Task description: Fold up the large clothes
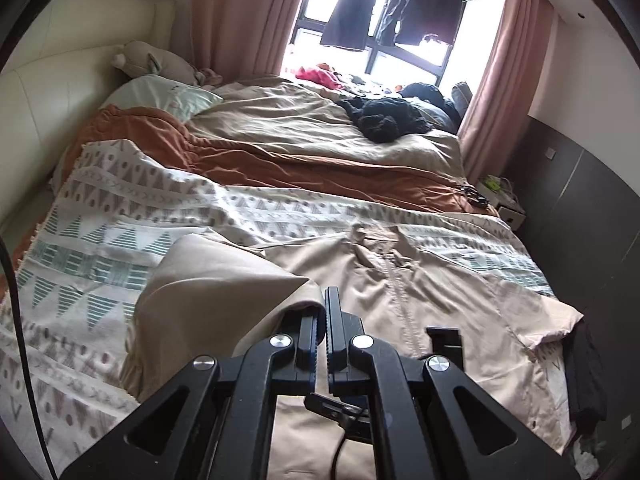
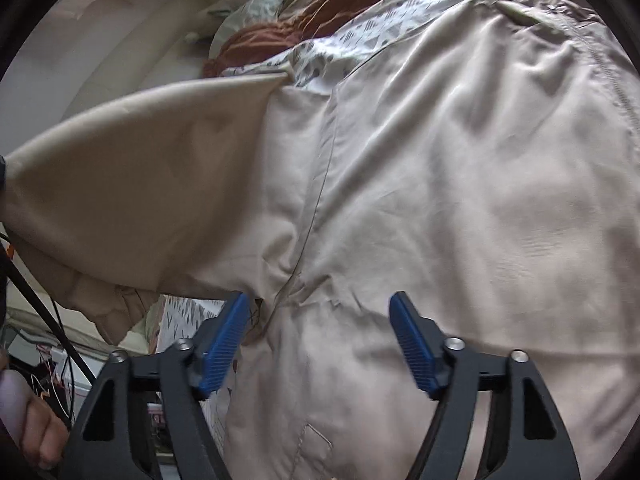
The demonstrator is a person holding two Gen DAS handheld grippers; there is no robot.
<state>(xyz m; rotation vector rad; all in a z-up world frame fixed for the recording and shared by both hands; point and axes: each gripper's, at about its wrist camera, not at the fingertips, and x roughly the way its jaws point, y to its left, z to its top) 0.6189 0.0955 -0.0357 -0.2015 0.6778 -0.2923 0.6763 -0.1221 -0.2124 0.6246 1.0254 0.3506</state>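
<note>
Beige zip-front cotton jacket [image 1: 420, 280] on the patterned white bedspread [image 1: 120, 216].
Left gripper [image 1: 322, 312] pinches its raised sleeve [image 1: 224, 280]; right gripper [image 2: 318, 312] spread above it, empty.

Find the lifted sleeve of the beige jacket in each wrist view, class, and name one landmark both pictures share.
Left wrist: sleeve lower centre-left, rising from the shut left gripper.
Right wrist: sleeve across the left half, above the open right gripper.
Shared landmark: jacket zip.

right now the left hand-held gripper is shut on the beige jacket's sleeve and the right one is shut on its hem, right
Not quite. The right hand-held gripper is open over the beige jacket, gripping nothing, as the right wrist view shows. The left hand-held gripper is shut on the sleeve.
</note>
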